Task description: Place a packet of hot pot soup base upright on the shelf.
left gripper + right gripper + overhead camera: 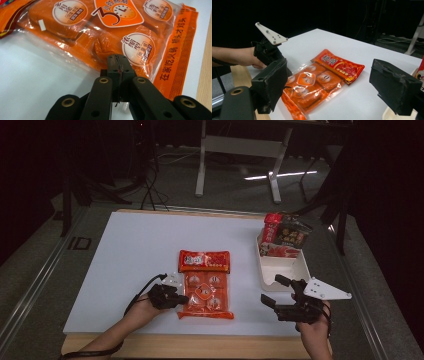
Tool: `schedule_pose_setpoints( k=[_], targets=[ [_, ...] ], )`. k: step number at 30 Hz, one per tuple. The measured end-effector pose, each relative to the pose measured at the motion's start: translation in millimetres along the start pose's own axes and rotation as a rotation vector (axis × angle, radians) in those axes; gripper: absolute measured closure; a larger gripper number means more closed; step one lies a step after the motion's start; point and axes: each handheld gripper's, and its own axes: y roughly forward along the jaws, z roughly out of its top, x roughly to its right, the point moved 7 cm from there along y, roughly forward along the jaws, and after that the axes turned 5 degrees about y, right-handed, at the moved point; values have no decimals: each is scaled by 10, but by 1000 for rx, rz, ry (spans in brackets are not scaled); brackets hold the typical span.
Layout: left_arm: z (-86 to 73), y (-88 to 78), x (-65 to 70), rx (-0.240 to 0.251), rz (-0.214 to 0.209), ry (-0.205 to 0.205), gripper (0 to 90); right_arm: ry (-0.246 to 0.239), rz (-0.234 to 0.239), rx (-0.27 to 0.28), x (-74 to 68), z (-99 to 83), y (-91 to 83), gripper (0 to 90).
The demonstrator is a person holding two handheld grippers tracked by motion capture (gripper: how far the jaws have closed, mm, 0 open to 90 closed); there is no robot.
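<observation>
Near the front middle of the white table [130, 250] lies the orange packet [206, 295] of six blocks, the left gripper [181, 299] at its left edge with jaws fully closed, seemingly pinching only the clear film rim, so any lift or drag should go slow and low to avoid tearing or slipping. A red packet [204, 261] touches its far end; the white box [285, 267] of snack packs sits well right, and the right gripper [269, 292] waits wide open beside it, nothing blocking.
</observation>
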Motion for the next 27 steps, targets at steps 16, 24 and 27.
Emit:
schedule_pose_setpoints(
  k=[16,24,27],
  targets=[
    [57,-115,-81,51,-35,-57,781,-11,-11,-13,11,-32,18,148],
    [172,-360,-252,132,-21,-102,616,-20,-19,-9,25,-34,17,148],
    [212,-454,-379,173,0,-131,591,-33,-24,-6,21,-29,11,149]
  ],
)
